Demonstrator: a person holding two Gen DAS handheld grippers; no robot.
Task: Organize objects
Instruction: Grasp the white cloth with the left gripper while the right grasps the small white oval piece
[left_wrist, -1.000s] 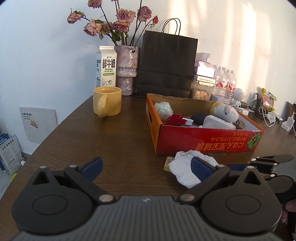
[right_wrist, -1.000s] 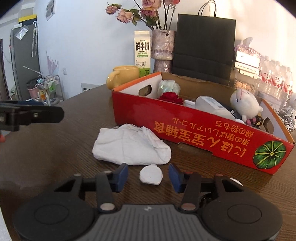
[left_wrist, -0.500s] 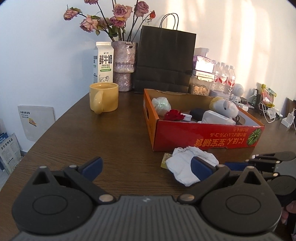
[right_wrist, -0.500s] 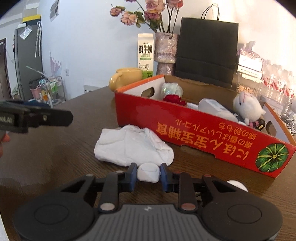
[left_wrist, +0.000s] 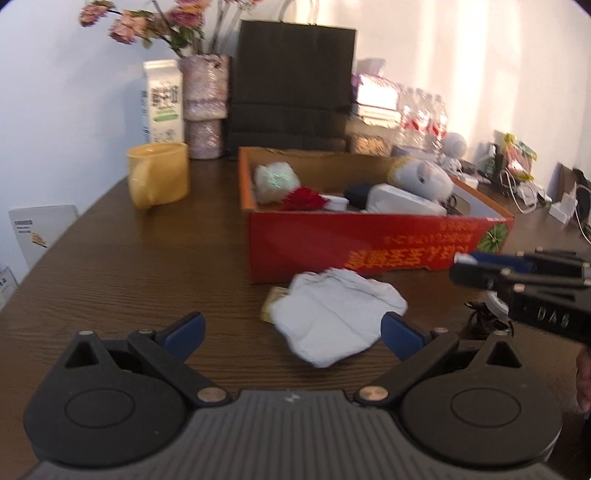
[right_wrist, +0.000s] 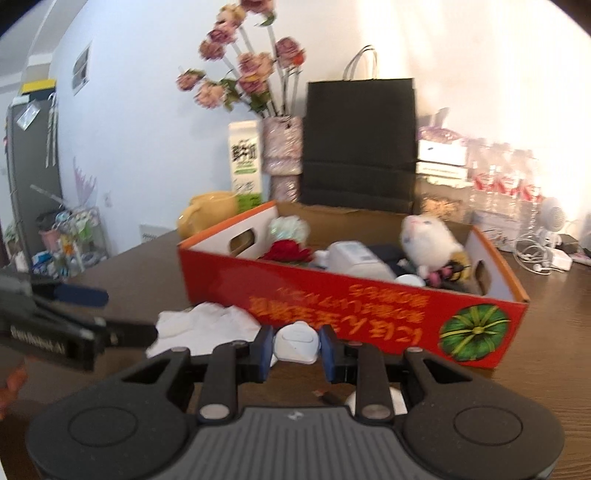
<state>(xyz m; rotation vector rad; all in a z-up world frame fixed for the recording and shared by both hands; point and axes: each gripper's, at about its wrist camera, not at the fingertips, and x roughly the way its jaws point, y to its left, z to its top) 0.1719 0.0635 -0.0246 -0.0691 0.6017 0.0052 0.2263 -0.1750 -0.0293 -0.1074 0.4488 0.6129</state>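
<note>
While left gripper (left_wrist: 291, 328) gapes over cloth (left_wrist: 336, 317), right gripper (right_wrist: 296, 349) pinches white case (right_wrist: 296, 341) at lower centre.

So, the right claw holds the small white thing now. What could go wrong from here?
1. The small white case is smooth and rounded, and the right claw pinches only its sides, so it may slip on the way to the red box.
2. The box already holds a plush toy and a white device, so free room is limited.
3. The open left claw is near the white cloth and might drag it.
</note>
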